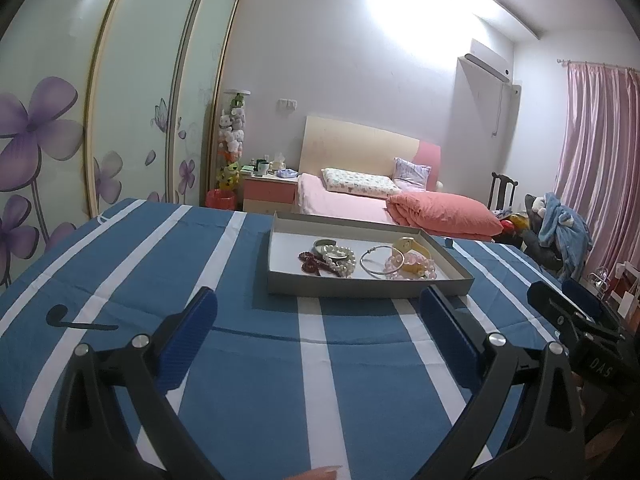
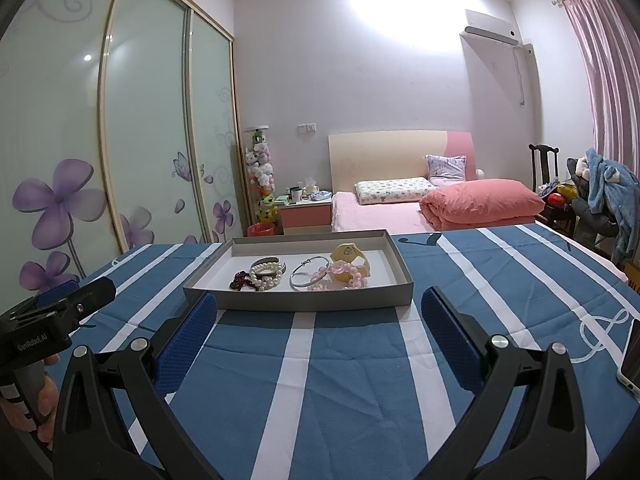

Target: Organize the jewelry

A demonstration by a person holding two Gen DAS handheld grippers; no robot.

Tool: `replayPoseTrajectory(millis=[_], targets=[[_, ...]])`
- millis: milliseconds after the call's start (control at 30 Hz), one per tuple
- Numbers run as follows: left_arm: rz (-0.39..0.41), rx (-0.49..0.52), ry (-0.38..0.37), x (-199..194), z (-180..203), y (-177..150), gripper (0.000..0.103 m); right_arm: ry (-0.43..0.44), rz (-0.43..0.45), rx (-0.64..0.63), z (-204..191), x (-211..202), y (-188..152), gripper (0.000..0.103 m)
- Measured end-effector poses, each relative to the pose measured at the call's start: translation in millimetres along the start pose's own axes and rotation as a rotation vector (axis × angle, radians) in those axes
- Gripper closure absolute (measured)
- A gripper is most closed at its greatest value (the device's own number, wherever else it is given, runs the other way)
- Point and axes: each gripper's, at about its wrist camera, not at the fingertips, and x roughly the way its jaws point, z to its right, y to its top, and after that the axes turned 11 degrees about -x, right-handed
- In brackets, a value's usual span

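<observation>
Left wrist view: left gripper point(image 1: 318, 320) and right gripper point(image 2: 318, 320) both spread wide, empty, over blue striped cloth point(image 1: 248, 360); grey tray point(image 1: 360, 286) ahead holds dark red beads point(image 1: 316, 264), pearl bracelet point(image 1: 343, 258), silver bangle point(image 1: 378, 262), pink beads point(image 1: 408, 266) tangled, partly overlapping.

This is a bedroom in a home. A bed point(image 2: 384, 216) with a pale headboard point(image 2: 392, 156), patterned pillows and a folded pink quilt point(image 2: 480, 204) stands against the far wall, beside a pink nightstand point(image 2: 306, 218) crowded with cups. Sliding wardrobe doors point(image 2: 152, 120) printed with purple flowers line the left side. Pink curtains point(image 1: 600, 152), a wall air conditioner point(image 2: 490, 30) and a column of plush toys point(image 2: 260, 172) complete it.
</observation>
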Motion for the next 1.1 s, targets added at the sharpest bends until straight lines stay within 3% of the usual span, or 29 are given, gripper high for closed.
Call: replayPoseTrajectory(millis=[1100], targets=[[-0.019,0.007,-0.006,3.9,3.1,-5.5,0.004,0.004,-0.007,0.004,-2.7,3.5,-2.3,0.002]])
